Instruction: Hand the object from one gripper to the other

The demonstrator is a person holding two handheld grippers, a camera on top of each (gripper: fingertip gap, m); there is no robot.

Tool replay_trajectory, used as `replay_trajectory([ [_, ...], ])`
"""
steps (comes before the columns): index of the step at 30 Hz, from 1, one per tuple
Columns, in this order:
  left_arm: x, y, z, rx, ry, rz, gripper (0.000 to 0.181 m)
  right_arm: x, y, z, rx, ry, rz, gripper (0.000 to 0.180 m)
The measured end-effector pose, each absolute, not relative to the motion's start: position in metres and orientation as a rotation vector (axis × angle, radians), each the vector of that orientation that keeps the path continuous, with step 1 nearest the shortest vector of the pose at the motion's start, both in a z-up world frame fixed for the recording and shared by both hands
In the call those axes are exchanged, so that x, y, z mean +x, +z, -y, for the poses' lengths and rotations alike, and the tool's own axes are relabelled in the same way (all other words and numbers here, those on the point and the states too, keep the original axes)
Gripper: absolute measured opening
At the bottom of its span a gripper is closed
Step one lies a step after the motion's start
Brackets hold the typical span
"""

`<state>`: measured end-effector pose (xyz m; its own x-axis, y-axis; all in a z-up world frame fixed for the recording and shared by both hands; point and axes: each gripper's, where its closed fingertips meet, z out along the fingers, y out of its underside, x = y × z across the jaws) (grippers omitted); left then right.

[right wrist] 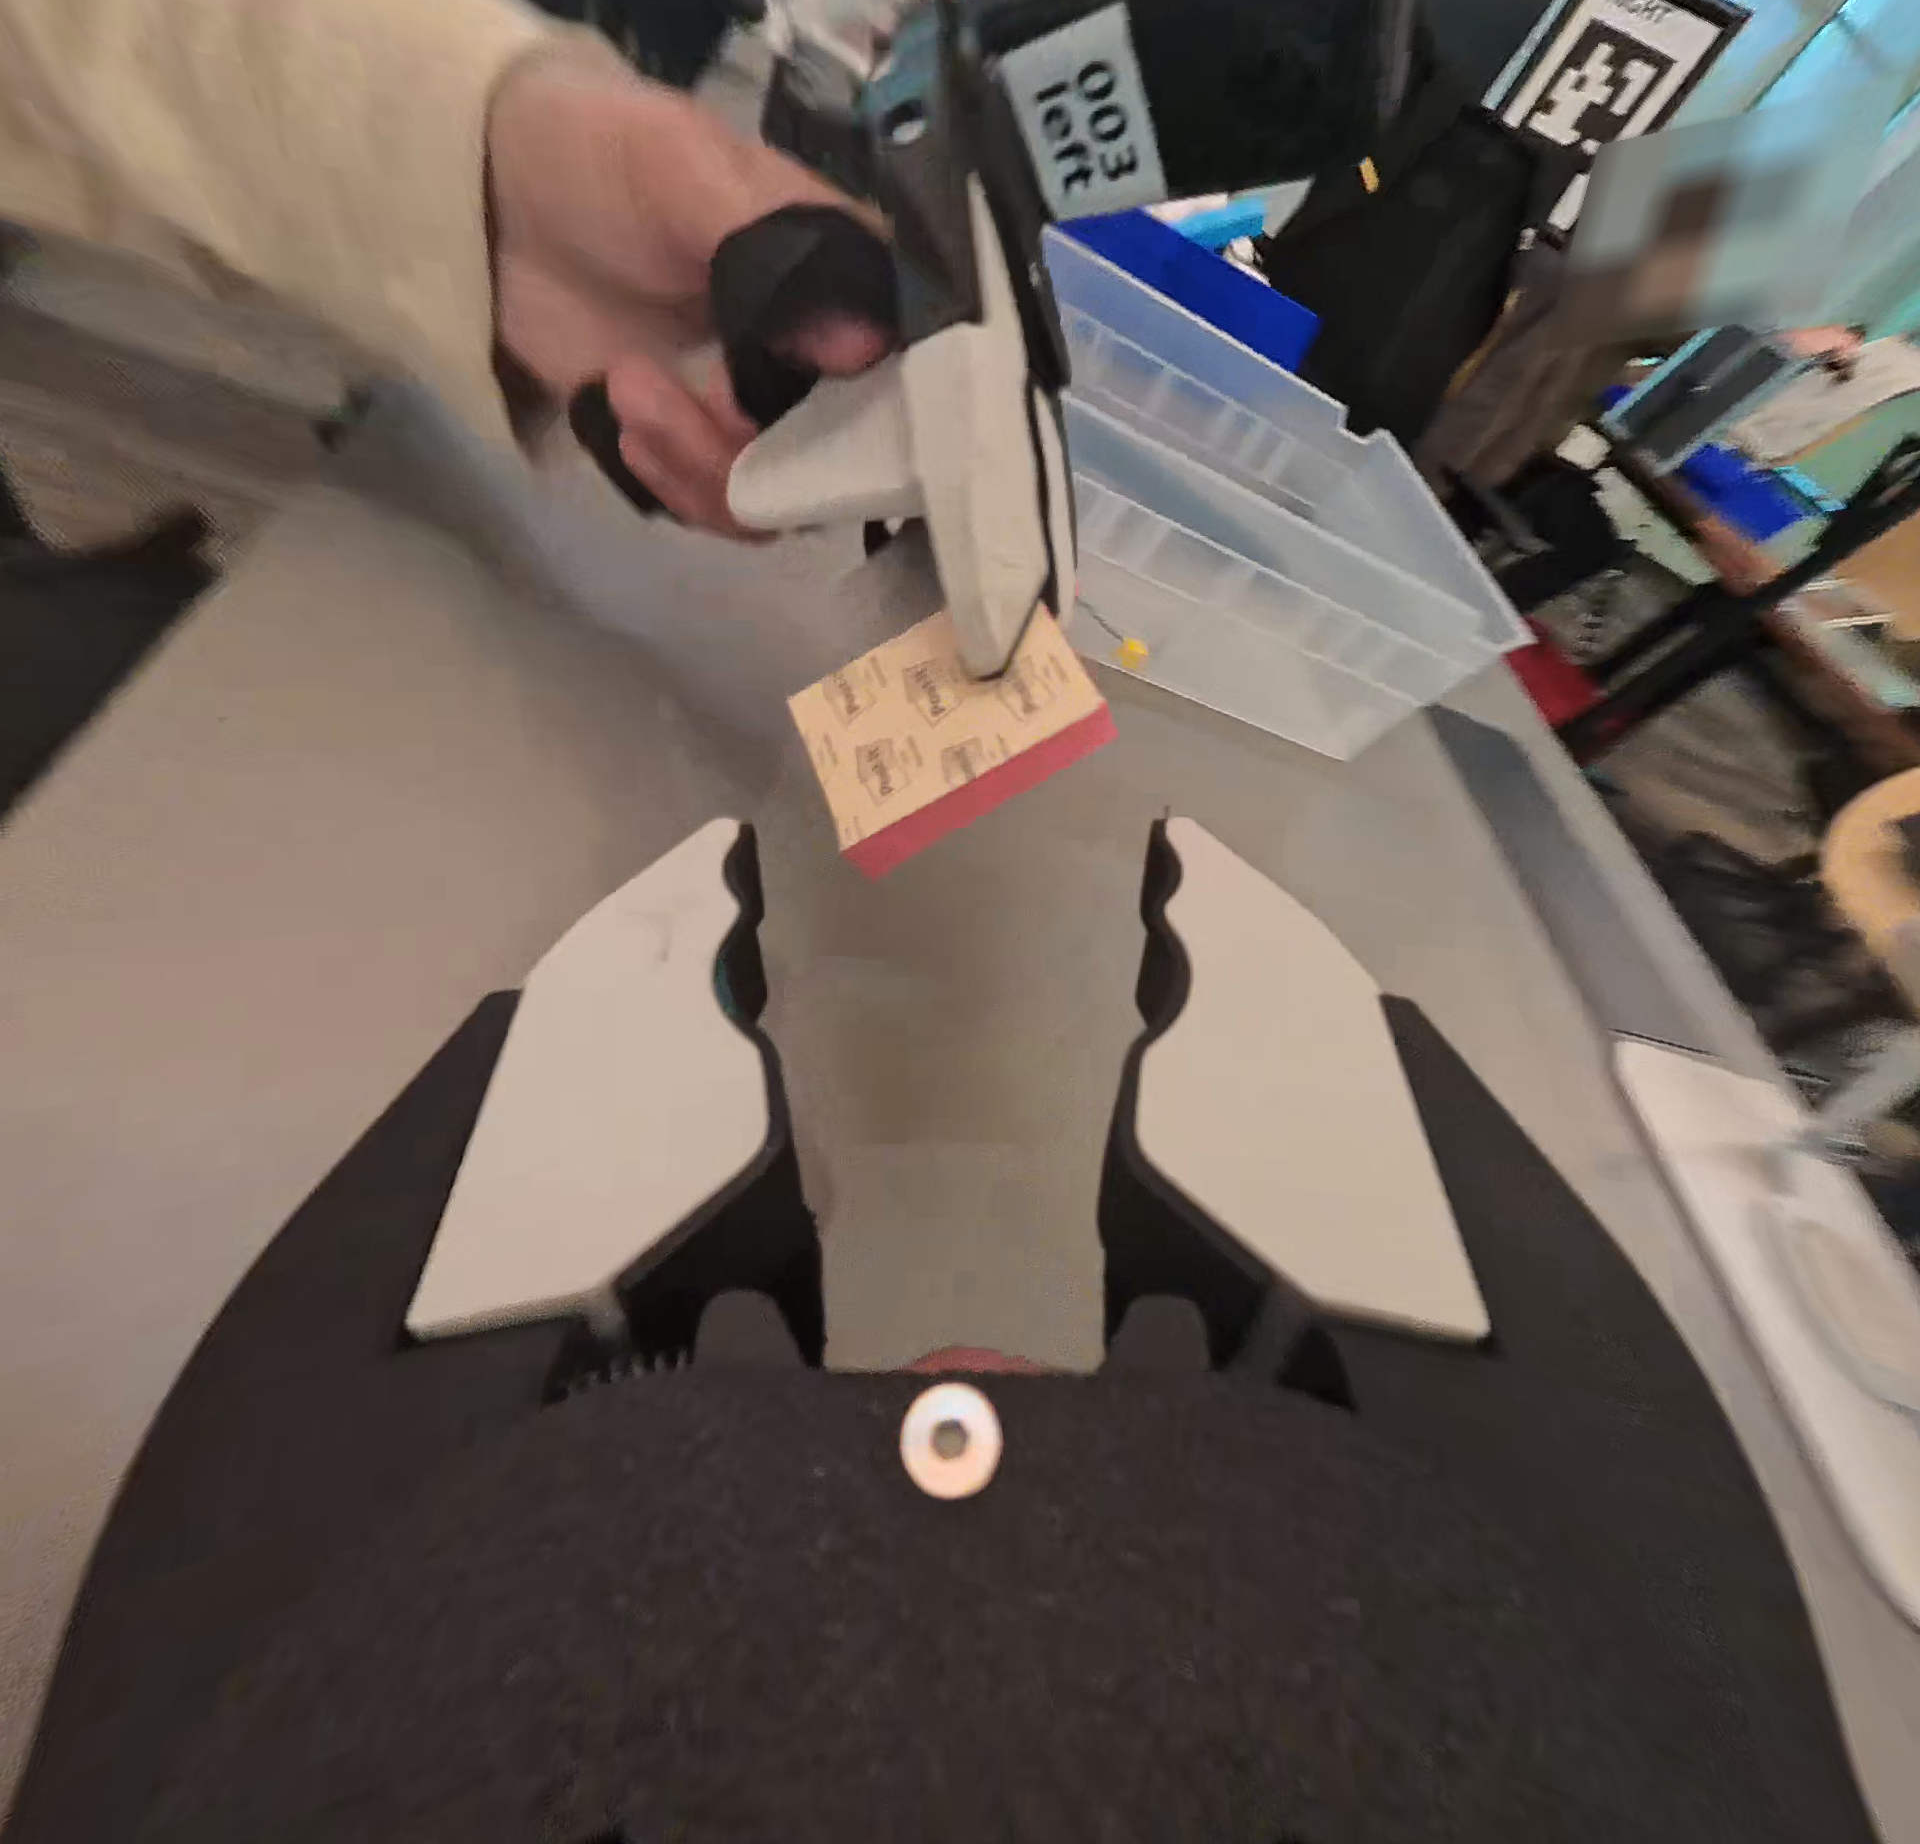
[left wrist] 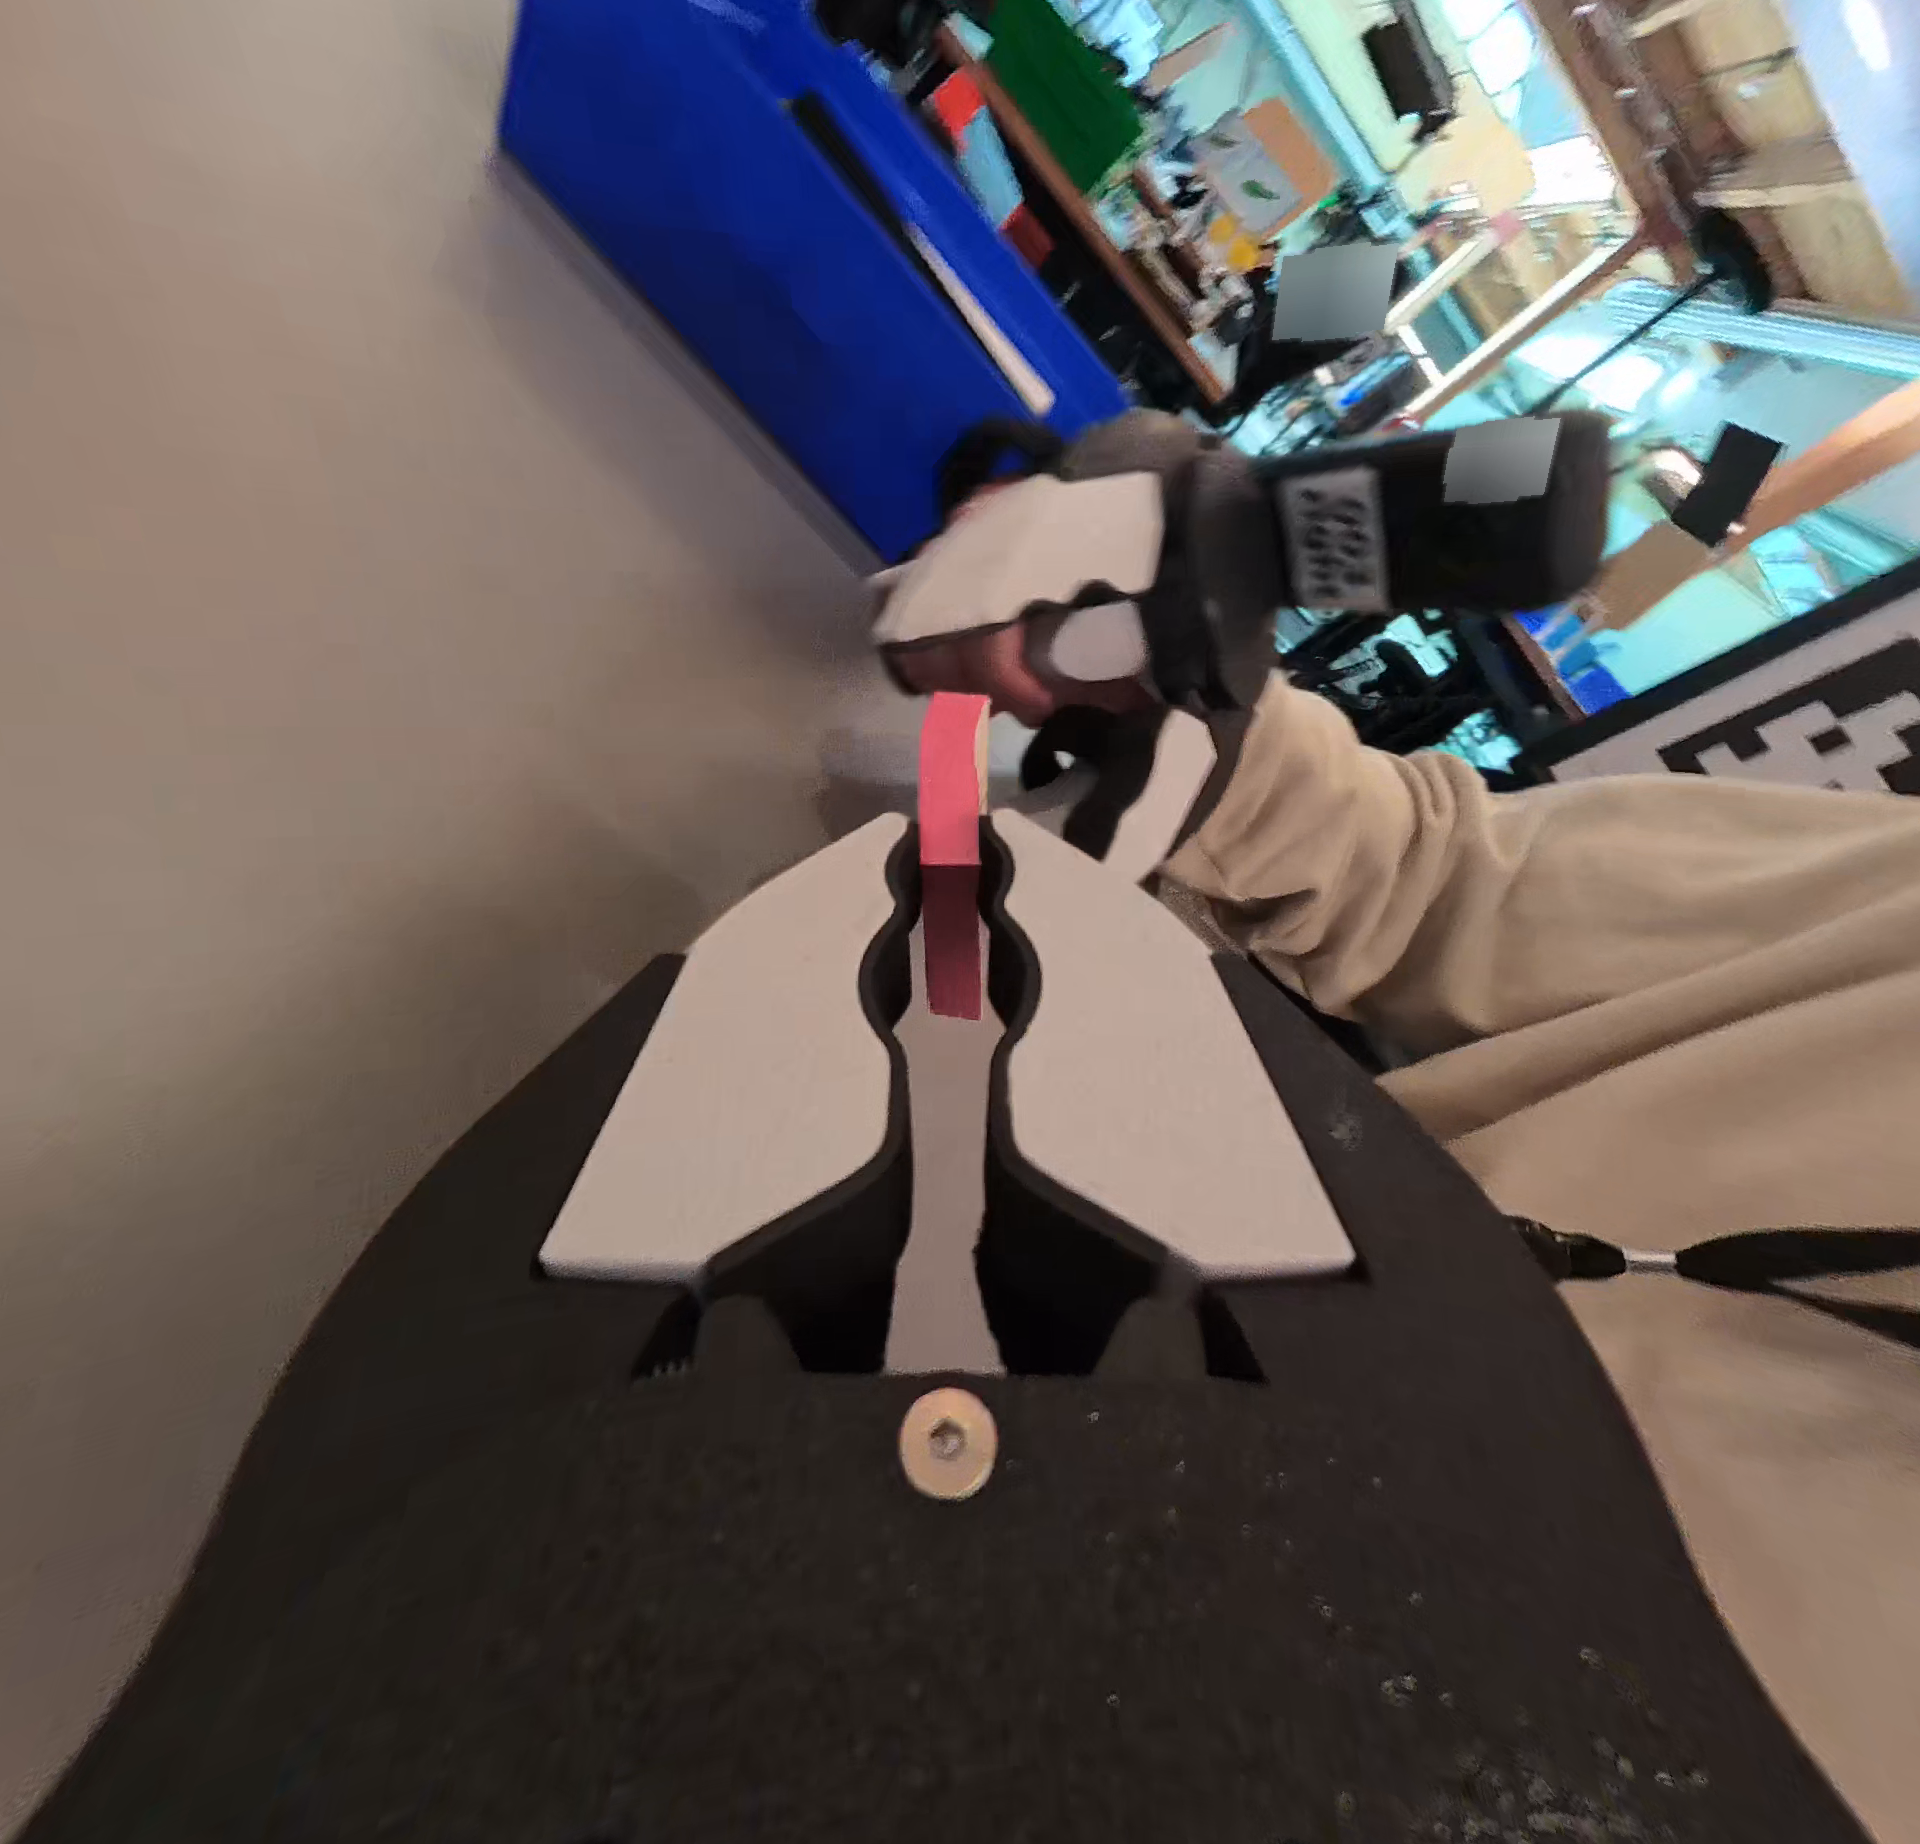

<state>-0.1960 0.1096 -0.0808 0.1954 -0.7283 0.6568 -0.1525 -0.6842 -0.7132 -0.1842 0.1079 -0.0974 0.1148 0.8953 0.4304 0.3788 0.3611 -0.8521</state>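
A pink sticky-note pad [left wrist: 951,807] with a tan printed backing [right wrist: 935,745] is held by one edge in my left gripper [left wrist: 948,844], which is shut on it. In the right wrist view the left gripper [right wrist: 992,656] hangs down from above with the pad dangling tilted below its tips. My right gripper [right wrist: 954,838] is open and empty, with its jaws wide apart just below and on either side of the pad, not touching it. In the left wrist view the right gripper [left wrist: 977,641] is blurred, just beyond the pad's far end.
A blue bin [left wrist: 727,215] stands on the grey table [right wrist: 312,859]. A clear plastic bin [right wrist: 1247,547] sits behind the pad. A white tray [right wrist: 1818,1327] lies at the right edge. A person's cream sleeve [left wrist: 1558,963] crosses at the right. Cluttered benches stand behind.
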Motion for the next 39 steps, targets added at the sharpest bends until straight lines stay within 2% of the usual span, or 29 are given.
replay_trajectory([
  [6,-0.201,-0.092,-0.133,-2.221,-1.37,-0.732,0.009,-0.185,-0.102,-0.127,-1.203,0.1,1.573,0.087],
  [11,-0.189,-0.102,-0.129,-2.316,-1.229,-0.811,0.009,-0.19,-0.111,-0.125,-1.163,-0.087,1.66,0.074],
  [24,-0.175,-0.097,-0.127,-2.28,-1.101,-0.877,0.009,-0.183,-0.115,-0.136,-1.217,-0.157,1.644,0.058],
  [28,-0.176,-0.081,-0.12,-2.142,-1.212,-0.887,0.026,-0.178,-0.107,-0.139,-1.192,-0.159,1.601,0.058],
  [32,-0.197,-0.068,-0.111,-1.923,-1.286,-0.824,0.039,-0.168,-0.094,-0.146,-1.208,-0.044,1.479,0.058],
  [36,-0.214,-0.078,-0.1,-1.781,-1.42,-0.698,0.048,-0.163,-0.07,-0.144,-1.249,0.354,1.252,0.058],
  [39,-0.211,-0.065,-0.095,-1.73,-1.629,-0.638,0.051,-0.157,-0.056,-0.144,-1.271,0.588,1.125,0.058],
])
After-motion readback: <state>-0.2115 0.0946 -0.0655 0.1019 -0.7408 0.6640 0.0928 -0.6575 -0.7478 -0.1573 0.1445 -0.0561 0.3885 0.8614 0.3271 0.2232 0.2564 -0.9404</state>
